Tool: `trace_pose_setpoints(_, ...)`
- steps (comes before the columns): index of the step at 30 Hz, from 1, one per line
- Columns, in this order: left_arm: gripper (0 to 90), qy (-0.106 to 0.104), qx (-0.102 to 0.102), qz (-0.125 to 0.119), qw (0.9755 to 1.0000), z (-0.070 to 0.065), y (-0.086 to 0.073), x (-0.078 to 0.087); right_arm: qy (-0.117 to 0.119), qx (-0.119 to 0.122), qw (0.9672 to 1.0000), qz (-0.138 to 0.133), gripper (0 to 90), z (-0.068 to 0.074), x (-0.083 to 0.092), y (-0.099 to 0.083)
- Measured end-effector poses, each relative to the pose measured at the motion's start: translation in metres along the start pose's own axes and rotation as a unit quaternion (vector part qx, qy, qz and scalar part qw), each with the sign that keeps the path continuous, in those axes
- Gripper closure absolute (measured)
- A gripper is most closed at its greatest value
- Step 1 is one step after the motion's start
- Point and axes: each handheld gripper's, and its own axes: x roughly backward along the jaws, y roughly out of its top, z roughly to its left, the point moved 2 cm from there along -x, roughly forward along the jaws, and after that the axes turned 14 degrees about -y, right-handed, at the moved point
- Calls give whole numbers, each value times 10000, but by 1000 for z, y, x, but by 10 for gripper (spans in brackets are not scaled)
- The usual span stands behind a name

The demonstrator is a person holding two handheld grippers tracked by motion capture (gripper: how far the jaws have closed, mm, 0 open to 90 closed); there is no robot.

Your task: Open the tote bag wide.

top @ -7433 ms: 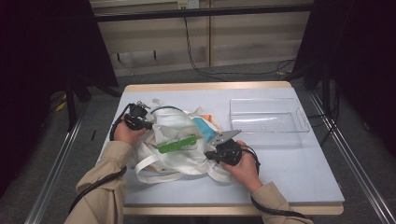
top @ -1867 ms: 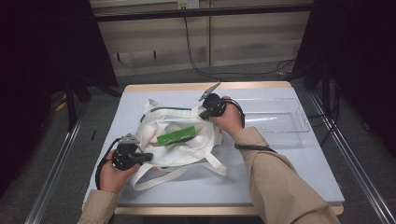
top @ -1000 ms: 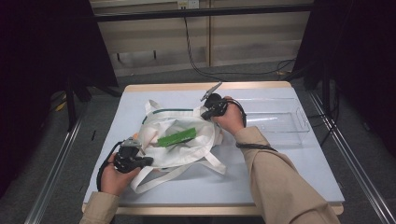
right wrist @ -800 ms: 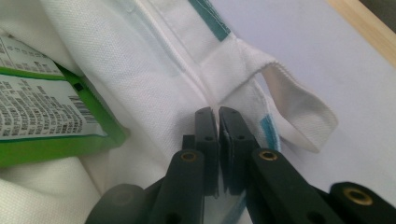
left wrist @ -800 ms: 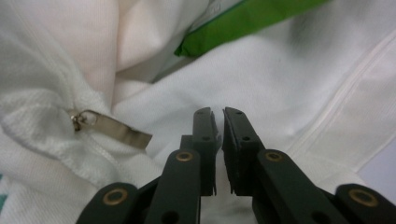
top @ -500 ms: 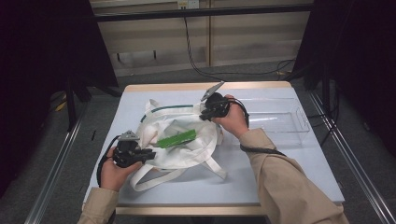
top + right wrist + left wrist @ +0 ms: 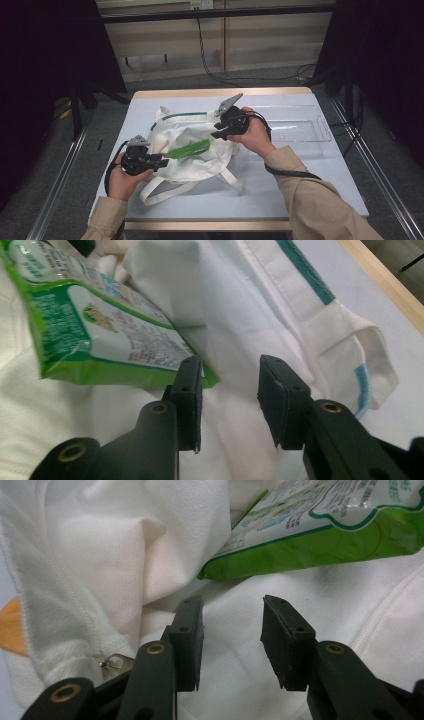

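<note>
White cotton fills most of what I see: a soft white fabric tote bag [image 7: 192, 155] with long white straps and a teal-striped rim lies crumpled in the middle of the pale blue desk [image 7: 280, 195]. On top of the bag, slanting across its middle, rests a flat green and white printed plastic packet [image 7: 189, 149].

My left hand-held gripper [image 7: 159, 160] sits at the bag's near-left edge, pointing toward the packet. In the left gripper view its two black jaws have just been opening and now stand parted over a fold of the white cloth [image 7: 235, 630], with nothing pinched between the pads; the packet's green edge [image 7: 320, 545] lies just beyond the tips. A small metal fitting [image 7: 112, 662] shows beside the left jaw, and a bit of orange [image 7: 12, 630] sits at the far left edge.

My right hand-held gripper [image 7: 217, 131] is held at the bag's far-right side, angled down toward the packet's upper end. Its jaws have likewise just been opening and stand apart, free of cloth; the right gripper view shows the packet's corner [image 7: 100, 340] just beside one jaw and the bag's teal-striped rim [image 7: 305, 275] beyond.

A clear plastic rectangular tray [image 7: 300, 131] stands on the desk to the right of the bag.
</note>
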Motion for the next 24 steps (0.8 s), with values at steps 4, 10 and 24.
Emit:
trace_pose_setpoints(4,567,60,30,-17,10000,1,0,-2,36,-16,10000,-52,584,4,6,-2)
trace_pose_setpoints(10,496,12,69,-48,10000,0,2,-3,72,72,9999,-48,553,8,15,-4)
trace_pose_setpoints(24,363,7,152,-59,9999,2,3,-5,346,345,9988,-10,420,27,19,-5)
